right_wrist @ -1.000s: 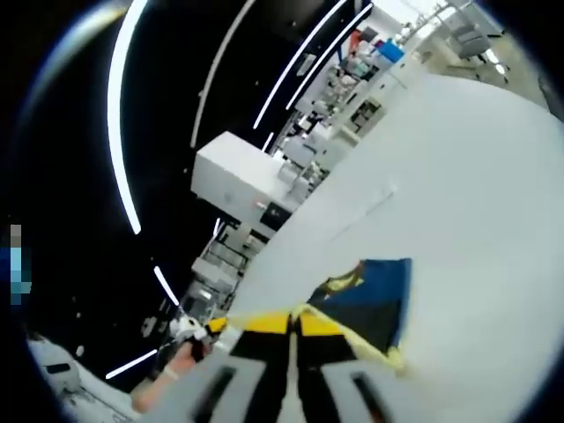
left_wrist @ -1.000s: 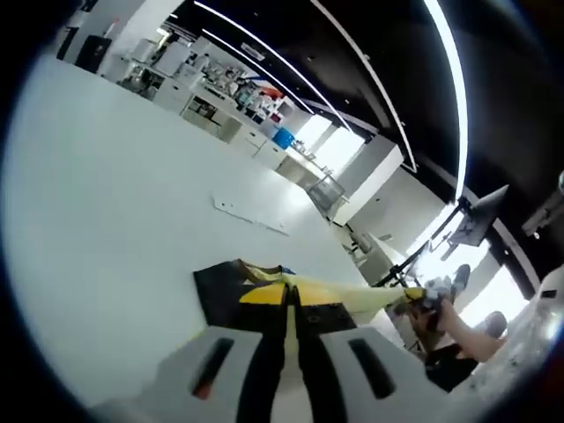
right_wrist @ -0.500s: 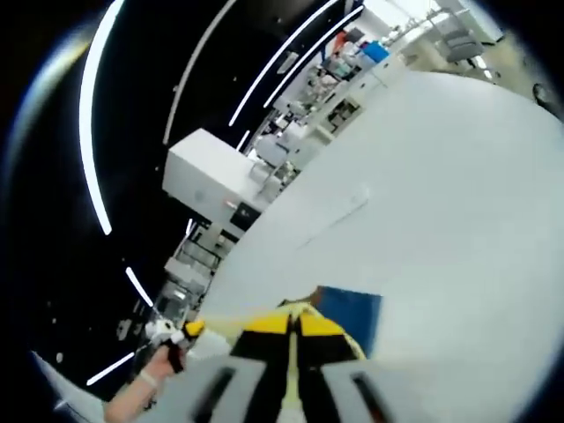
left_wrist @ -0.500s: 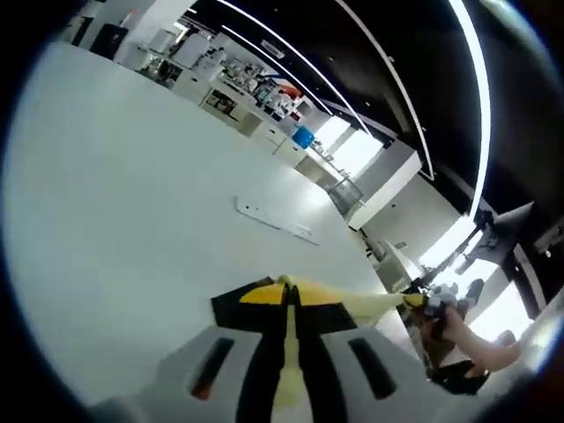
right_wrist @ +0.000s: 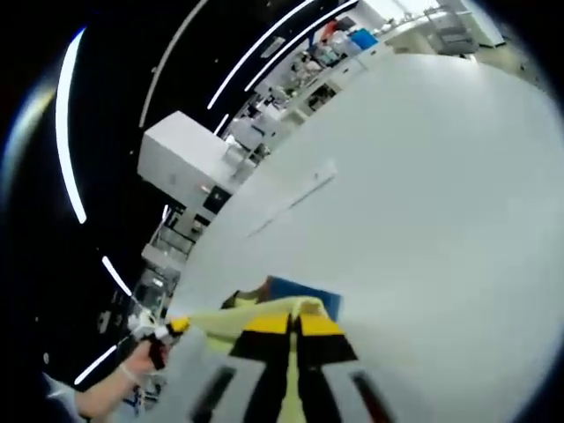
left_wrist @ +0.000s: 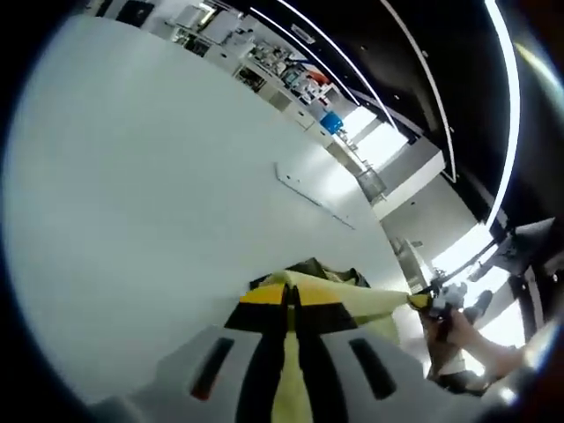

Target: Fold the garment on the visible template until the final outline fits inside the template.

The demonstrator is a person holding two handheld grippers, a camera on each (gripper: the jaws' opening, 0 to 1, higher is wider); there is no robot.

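Note:
A pale yellow garment (left_wrist: 348, 298) is stretched between both grippers above a white table (left_wrist: 141, 176). My left gripper (left_wrist: 290, 300) is shut on one end of it; the cloth runs right to the other gripper (left_wrist: 438, 300), held by a hand. In the right gripper view my right gripper (right_wrist: 290, 315) is shut on the garment (right_wrist: 238, 315), which stretches left to the other gripper (right_wrist: 154, 328). A dark patch with a blue edge (right_wrist: 304, 290) and a darker fold (left_wrist: 317, 270) peek out behind the jaws. The thin template outline (left_wrist: 313, 189) lies on the table farther away.
The white table (right_wrist: 423, 194) spreads wide around the garment. Shelves, desks and a blue bin (left_wrist: 331, 122) stand in the room beyond its far edge. A white block-shaped unit (right_wrist: 181, 159) stands off to the left in the right gripper view.
Both views have tilted down toward the table. The dark part of the garment shows less beyond the jaws now; the yellow cloth stays stretched between the two shut grippers.

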